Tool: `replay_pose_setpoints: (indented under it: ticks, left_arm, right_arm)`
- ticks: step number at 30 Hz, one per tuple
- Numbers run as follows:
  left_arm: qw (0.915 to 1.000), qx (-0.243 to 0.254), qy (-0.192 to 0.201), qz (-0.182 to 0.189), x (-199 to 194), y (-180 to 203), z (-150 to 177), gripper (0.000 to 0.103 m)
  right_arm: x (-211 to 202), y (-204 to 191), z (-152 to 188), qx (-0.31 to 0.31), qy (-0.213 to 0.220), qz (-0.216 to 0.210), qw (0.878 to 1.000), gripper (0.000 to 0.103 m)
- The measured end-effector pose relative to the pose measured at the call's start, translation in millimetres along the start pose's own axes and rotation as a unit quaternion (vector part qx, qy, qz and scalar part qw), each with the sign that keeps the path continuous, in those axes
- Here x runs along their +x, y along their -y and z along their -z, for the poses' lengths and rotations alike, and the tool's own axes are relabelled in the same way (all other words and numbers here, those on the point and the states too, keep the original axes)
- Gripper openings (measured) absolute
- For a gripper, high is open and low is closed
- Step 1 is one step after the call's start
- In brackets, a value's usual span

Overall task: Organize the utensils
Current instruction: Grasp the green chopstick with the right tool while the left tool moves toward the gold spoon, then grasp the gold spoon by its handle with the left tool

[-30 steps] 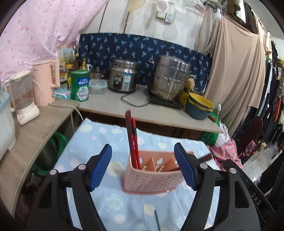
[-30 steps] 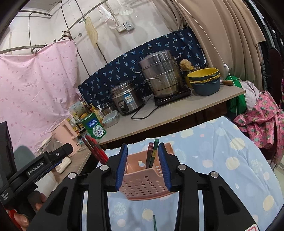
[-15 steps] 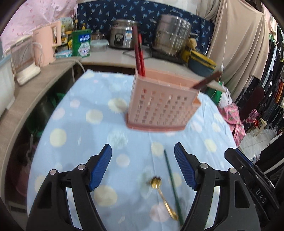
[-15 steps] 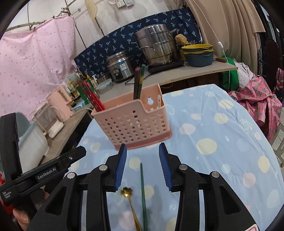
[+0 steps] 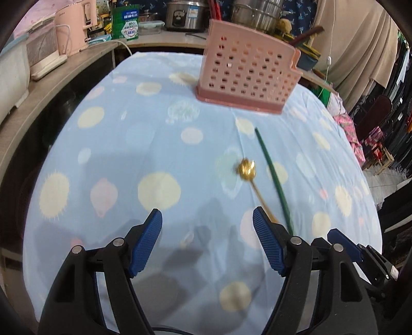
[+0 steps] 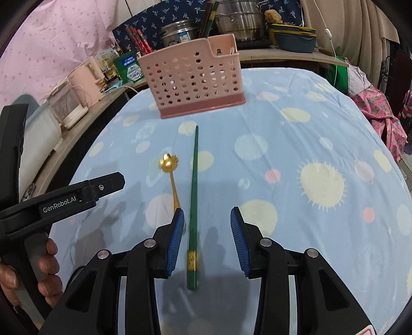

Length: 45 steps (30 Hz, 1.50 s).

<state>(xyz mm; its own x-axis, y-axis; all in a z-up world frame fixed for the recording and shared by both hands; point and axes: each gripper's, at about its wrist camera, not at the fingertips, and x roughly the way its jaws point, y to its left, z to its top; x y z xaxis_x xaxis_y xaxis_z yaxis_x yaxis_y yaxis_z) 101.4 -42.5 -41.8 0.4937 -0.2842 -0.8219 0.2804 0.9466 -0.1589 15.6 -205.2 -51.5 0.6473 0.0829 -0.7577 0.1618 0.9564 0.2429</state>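
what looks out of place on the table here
Two utensils lie loose on the dotted tablecloth instead of standing in the pink holder: a green chopstick and, beside it, a gold spoon. Nothing looks spilled or broken.

A pink dotted sheet (image 6: 64, 33) hangs at the left, a navy leaf-print cloth (image 6: 159, 18) behind the wooden counter (image 5: 164, 41) crowded with steel pots (image 6: 239, 18), beige curtains (image 5: 360, 43) at the right, tiled floor (image 5: 381, 180) beyond

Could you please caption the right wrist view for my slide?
Open right tongs straddle a green chopstick beside a gold spoon, pink holder beyond.
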Motion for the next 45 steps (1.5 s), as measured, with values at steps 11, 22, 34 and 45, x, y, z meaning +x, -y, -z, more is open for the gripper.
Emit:
replay_pose_setpoints:
  ticks: [11, 22, 34, 45]
  left_arm:
    - [0.9996, -0.001, -0.025, -0.012, 1, -5, 38, 0.069]
    - [0.9994, 0.012, -0.024, -0.022, 2, 1, 43, 0.074]
    - [0.9994, 0.015, -0.026, -0.019, 5, 6, 41, 0.079]
    - [0.999, 0.031, -0.026, 0.02, 12, 40, 25, 0.083]
  right_arm:
    - [3, -11, 34, -0.03, -0.021, 0.008, 0.999, 0.037]
    - [7, -17, 40, -0.047, -0.02, 0.014, 0.999, 0.028]
    - [9, -9, 39, -0.036, -0.013, 0.024, 0.999, 0.007]
    - [3, 16, 35, 0.003, -0.004, 0.034, 0.999, 0.007]
